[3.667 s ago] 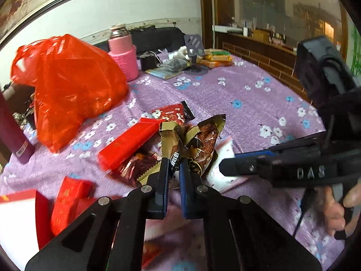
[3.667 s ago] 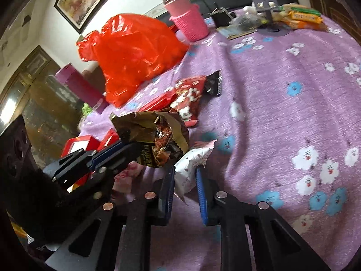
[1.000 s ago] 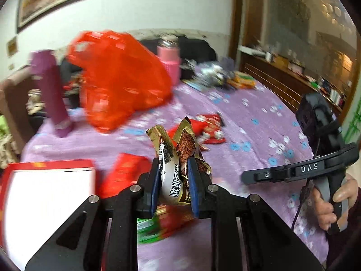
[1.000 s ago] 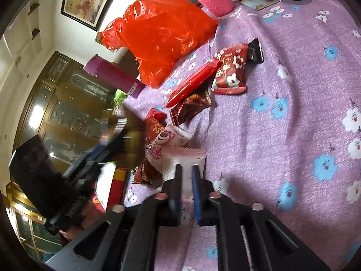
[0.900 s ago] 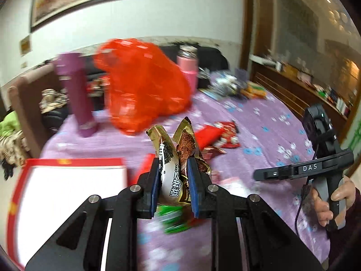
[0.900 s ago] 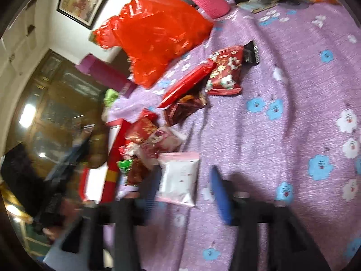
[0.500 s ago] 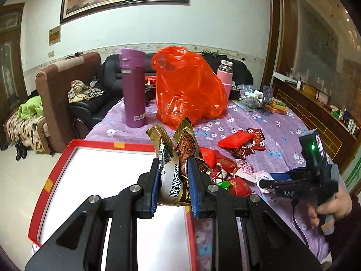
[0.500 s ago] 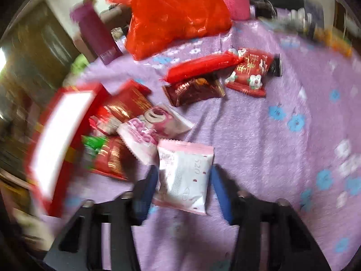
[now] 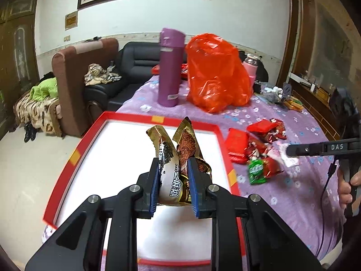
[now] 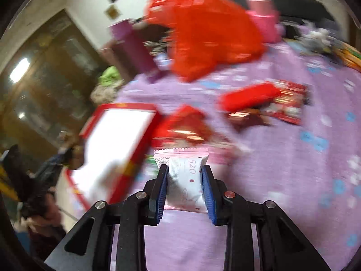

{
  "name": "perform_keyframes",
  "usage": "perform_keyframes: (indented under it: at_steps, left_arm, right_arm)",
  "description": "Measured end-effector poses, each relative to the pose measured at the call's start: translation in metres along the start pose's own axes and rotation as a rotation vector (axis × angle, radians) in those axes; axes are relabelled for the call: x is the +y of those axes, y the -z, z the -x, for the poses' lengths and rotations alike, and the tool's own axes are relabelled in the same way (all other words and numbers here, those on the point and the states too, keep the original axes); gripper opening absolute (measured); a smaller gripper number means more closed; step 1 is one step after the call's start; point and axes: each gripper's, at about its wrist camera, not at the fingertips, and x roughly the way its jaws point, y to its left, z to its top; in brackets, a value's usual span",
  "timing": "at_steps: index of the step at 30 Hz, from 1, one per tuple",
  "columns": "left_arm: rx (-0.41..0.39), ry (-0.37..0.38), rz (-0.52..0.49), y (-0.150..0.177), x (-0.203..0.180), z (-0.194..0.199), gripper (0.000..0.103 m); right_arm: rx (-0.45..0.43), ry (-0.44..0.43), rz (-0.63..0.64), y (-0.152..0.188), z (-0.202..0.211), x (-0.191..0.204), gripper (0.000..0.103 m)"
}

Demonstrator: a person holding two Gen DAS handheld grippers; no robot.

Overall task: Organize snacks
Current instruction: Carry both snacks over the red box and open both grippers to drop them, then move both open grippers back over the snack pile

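Tabletop (image 9: 300, 194), purple floral cloth, carrying all items.
Red-rimmed white tray (image 9: 126, 149) at the near left edge, long axis running near to far.
Orange plastic bag (image 9: 216, 74), far centre, beside an upright purple flask (image 9: 169, 67).
Loose snack packets (image 9: 259, 149), mostly red, scattered right of the tray.
Gold-brown packet (image 9: 178, 158), crumpled and glossy, printed lettering, standing upright over the tray, long axis vertical, clamped in the left tool (image 9: 173, 169).
White-and-pink packet (image 10: 187, 176), serrated top edge pointing away, marked 520, between the closing pads of the right tool (image 10: 185, 178), which press on its sides.
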Motion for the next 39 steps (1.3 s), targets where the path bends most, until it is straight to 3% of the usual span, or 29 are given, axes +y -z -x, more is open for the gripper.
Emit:
perform_keyframes:
  at_steps: [7, 15, 18, 21, 22, 26, 29, 32, 39]
  left_arm:
    - [0.046, -0.091, -0.027, 0.015, 0.018, -0.002, 0.022]
    - [0.074, -0.198, -0.016, 0.021, 0.034, -0.005, 0.024]
    - [0.049, -0.203, -0.008, 0.017, 0.032, -0.001, 0.036]
    - [0.025, -0.163, -0.036, 0.014, 0.016, 0.001, 0.049]
    - [0.025, -0.144, -0.05, 0.013, 0.008, 0.0, 0.053]
    - [0.036, -0.04, -0.097, 0.005, -0.031, -0.008, 0.057]
    - [0.056, 0.025, -0.124, -0.004, -0.062, -0.019, 0.067]
    - [0.093, 0.071, -0.16, -0.009, -0.094, -0.031, 0.068]
    - [0.108, 0.089, -0.292, 0.0, -0.147, -0.039, 0.068]
  right_arm:
    - [0.079, -0.226, 0.05, -0.005, -0.071, 0.081, 0.03]
    - [0.138, -0.325, 0.036, -0.006, -0.113, 0.107, 0.036]
    - [0.088, -0.33, 0.007, -0.013, -0.101, 0.086, 0.039]
    - [0.028, -0.304, -0.034, -0.02, -0.084, 0.056, 0.049]
    - [-0.004, -0.291, -0.069, -0.024, -0.073, 0.039, 0.051]
    - [-0.092, -0.244, -0.182, -0.032, -0.044, -0.023, 0.054]
    - [-0.124, -0.244, -0.279, -0.031, -0.031, -0.064, 0.056]
    - [-0.116, -0.245, -0.339, -0.029, -0.031, -0.087, 0.057]
    - [0.026, -0.209, -0.417, -0.018, -0.046, -0.112, 0.057]
